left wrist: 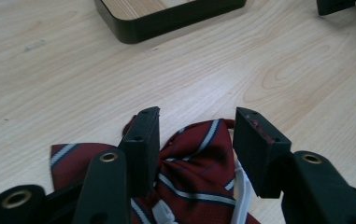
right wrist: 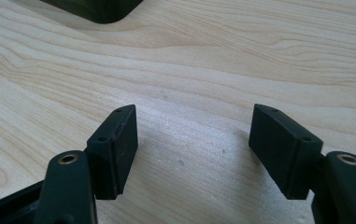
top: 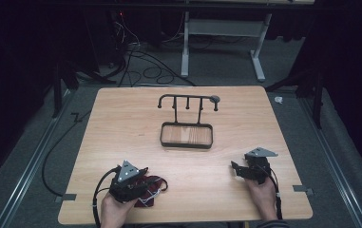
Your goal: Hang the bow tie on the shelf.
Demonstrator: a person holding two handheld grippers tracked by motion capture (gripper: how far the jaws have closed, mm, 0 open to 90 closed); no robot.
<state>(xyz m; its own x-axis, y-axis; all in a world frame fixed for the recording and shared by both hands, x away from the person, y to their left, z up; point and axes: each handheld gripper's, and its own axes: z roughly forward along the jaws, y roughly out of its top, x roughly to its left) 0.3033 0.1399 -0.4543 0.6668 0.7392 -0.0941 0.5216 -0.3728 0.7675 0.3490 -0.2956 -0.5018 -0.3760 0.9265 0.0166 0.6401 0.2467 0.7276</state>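
Note:
A dark red bow tie (left wrist: pixel 199 158) with white and blue stripes and a white strap (left wrist: pixel 241 196) lies on the wooden table near its front left (top: pixel 156 186). My left gripper (left wrist: pixel 196 126) is low over it, open, one jaw on each side of the tie's middle and not clamped; in the high view the left gripper (top: pixel 143 175) covers part of the tie. My right gripper (top: pixel 236 169) stands open at the front right, over bare wood with nothing between its jaws (right wrist: pixel 194 126).
A black stand with a shallow tray (top: pixel 186 143) and a bar of hooks (top: pixel 188 98) sits at the table's centre; the tray's rim (left wrist: pixel 166 21) lies ahead of the left gripper, its corner (right wrist: pixel 96 9) ahead of the right. Bare wood lies between the grippers.

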